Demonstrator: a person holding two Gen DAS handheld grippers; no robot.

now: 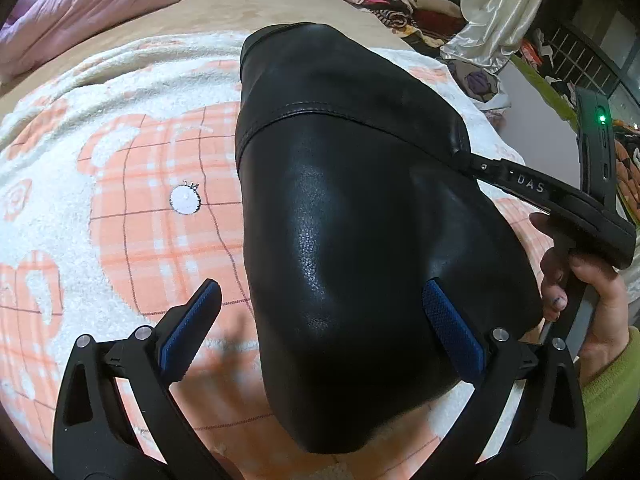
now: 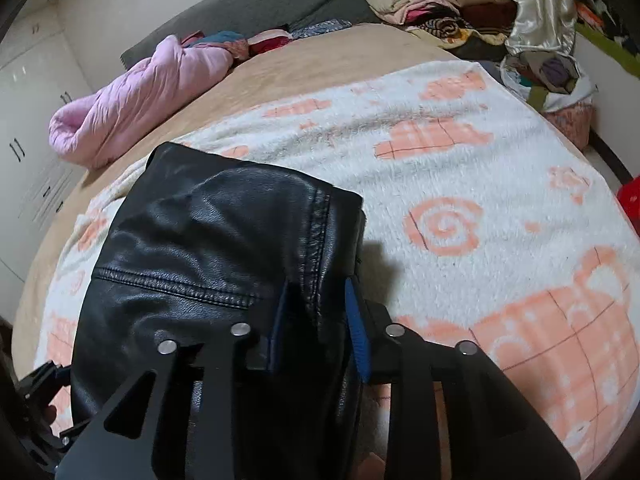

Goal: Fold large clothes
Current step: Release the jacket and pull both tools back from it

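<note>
— Closest in, what do you count?

— Two blue pads (image 1: 192,322) on the left hand-held gripper (image 1: 320,316), spread wide apart. One pad hangs over the blanket; the other sits at the right side of the black leather jacket (image 1: 360,200). It grips nothing.

— And the other one?

— The right hand-held gripper (image 2: 318,324) has its pads drawn close together, pinching a seamed edge of the jacket between them. From the left wrist view, its black body reaches in from the right and meets the jacket's right edge, with one bare hand (image 1: 592,300) in a green sleeve on its handle.

— How many garments on the bed?

— One jacket, folded into a rounded bundle, with a stitched seam across it. It lies on one white fleece blanket (image 2: 460,208) with orange checked shapes and a spiral, spread over the tan bed (image 2: 320,64).

— Further back?

— One pink quilt (image 2: 152,96) bunched at the bed's far left. Beyond it, a heap of mixed clothes (image 2: 432,4), too jumbled to count, and one shiny cream cloth (image 2: 536,4) hanging at the far right.
</note>
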